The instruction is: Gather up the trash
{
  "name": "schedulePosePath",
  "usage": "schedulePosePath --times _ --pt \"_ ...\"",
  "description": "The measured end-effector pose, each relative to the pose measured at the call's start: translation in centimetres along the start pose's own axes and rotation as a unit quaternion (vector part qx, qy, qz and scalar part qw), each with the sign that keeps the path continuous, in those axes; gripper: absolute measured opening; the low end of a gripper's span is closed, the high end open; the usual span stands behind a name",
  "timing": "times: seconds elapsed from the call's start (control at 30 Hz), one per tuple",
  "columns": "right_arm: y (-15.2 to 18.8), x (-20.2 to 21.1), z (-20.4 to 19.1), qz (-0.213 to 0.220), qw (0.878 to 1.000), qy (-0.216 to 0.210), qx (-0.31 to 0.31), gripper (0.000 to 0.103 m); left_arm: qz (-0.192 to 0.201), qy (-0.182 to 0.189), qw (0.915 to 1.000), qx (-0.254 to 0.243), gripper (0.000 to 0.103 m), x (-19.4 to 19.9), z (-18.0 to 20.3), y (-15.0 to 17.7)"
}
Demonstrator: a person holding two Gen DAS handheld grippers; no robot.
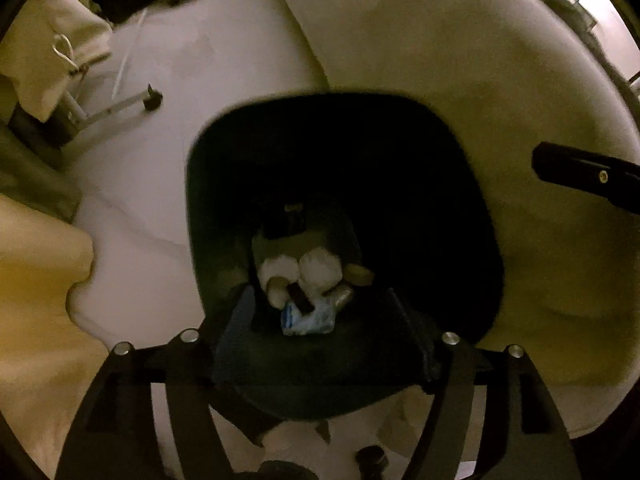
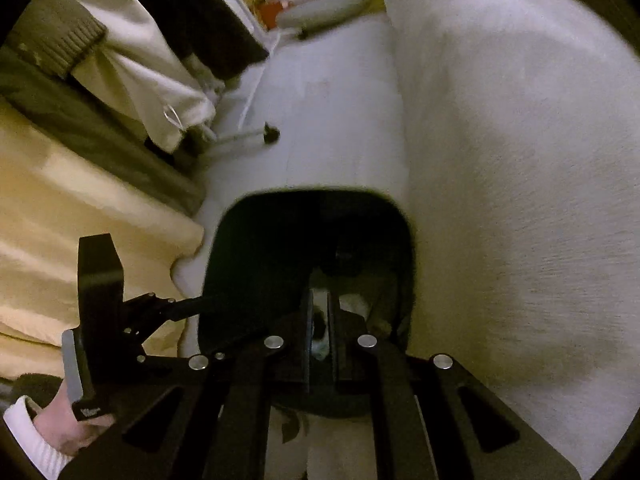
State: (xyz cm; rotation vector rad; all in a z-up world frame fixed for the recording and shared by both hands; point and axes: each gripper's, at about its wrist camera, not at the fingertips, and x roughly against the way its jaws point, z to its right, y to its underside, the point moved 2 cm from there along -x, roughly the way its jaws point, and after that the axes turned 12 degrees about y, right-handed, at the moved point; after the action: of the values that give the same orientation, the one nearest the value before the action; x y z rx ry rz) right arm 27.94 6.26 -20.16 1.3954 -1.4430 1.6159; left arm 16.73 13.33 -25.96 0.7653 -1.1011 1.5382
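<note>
Black bin [image 1: 460, 200] below both claws, trash lying on its bottom.

Dark plastic fills the view under the left claw [image 1: 324, 328], whose jaws stand wide apart with nothing gripped between them; straight down past its fingers sit a crumpled blue-and-white wrapper [image 1: 308, 318], two white wads of paper [image 1: 298, 270] just beyond it, and a small tan scrap [image 1: 360, 274] to their right. The right claw [image 2: 320, 332] is pinched almost shut, only a thin slit showing, nothing visibly held, hanging over the near rim of the bin. To its left a hand [image 2: 60, 428] grips the other tool. Farther out, pale carpet [image 2: 340, 120] runs ahead, and white fabric [image 2: 520, 160] lies to the right.
</note>
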Motion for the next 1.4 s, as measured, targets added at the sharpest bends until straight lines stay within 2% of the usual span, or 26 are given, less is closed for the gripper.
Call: schedulePosePath --times 0.03,0.1,0.13,0.23,0.37,0.5,0.67,0.8,0.9,1.03,1.17,1.27,1.4 --pt "-0.1 0.9 0.1 0.013 1.0 0.005 0.003 0.016 0.014 0.0 0.9999 -0.002 0.08 0.9 0.4 -0.3" --pt "-0.1 3.6 0.7 0.055 0.998 0.023 0.003 0.059 0.048 0.001 0.9988 -0.007 0.083 3.5 1.5 -0.8" --pt "0.1 5.1 1.0 0.078 0.997 0.026 -0.001 0.061 0.062 -0.003 0.998 -0.013 0.086 4.6 1.9 -0.9" --pt "1.0 8.8 1.6 0.122 0.992 0.038 -0.004 0.061 0.118 -0.017 0.9926 -0.022 0.09 8.8 3.5 -1.0" --pt "2.4 13.6 2.7 0.176 0.983 0.058 -0.004 0.063 0.194 -0.028 0.9799 -0.038 0.092 14.5 6.4 0.3" --pt "4.9 18.4 4.3 0.231 0.97 0.075 -0.012 0.078 0.244 -0.046 0.9661 -0.07 0.098 18.7 9.3 1.7" --pt "8.0 23.0 5.7 0.278 0.953 0.117 0.006 0.091 0.309 -0.082 0.9414 -0.108 0.1 23.5 12.5 4.4" --pt "10.0 26.9 7.9 0.317 0.941 0.115 -0.018 0.099 0.327 -0.099 0.9328 -0.114 0.1 25.0 13.6 6.0" --pt "11.5 29.1 8.7 0.336 0.933 0.125 -0.026 0.099 0.339 -0.105 0.9282 -0.111 0.1 26.1 14.2 7.0" --pt "14.2 31.3 10.0 0.36 0.927 0.104 -0.025 0.1 0.364 -0.117 0.9177 -0.108 0.1 27.1 14.4 8.4" --pt "16.2 32.7 11.3 0.392 0.909 0.14 -0.035 0.1 0.387 -0.115 0.91 -0.095 0.1 28.0 14.6 9.5" --pt "16.7 32.3 12.2 0.385 0.906 0.171 -0.031 0.1 0.388 -0.122 0.9081 -0.099 0.1 27.9 14.7 10.0" --pt "17.8 31.0 13.9 0.373 0.911 0.168 -0.049 0.1 0.386 -0.12 0.9093 -0.1 0.1 27.4 14.6 10.3"
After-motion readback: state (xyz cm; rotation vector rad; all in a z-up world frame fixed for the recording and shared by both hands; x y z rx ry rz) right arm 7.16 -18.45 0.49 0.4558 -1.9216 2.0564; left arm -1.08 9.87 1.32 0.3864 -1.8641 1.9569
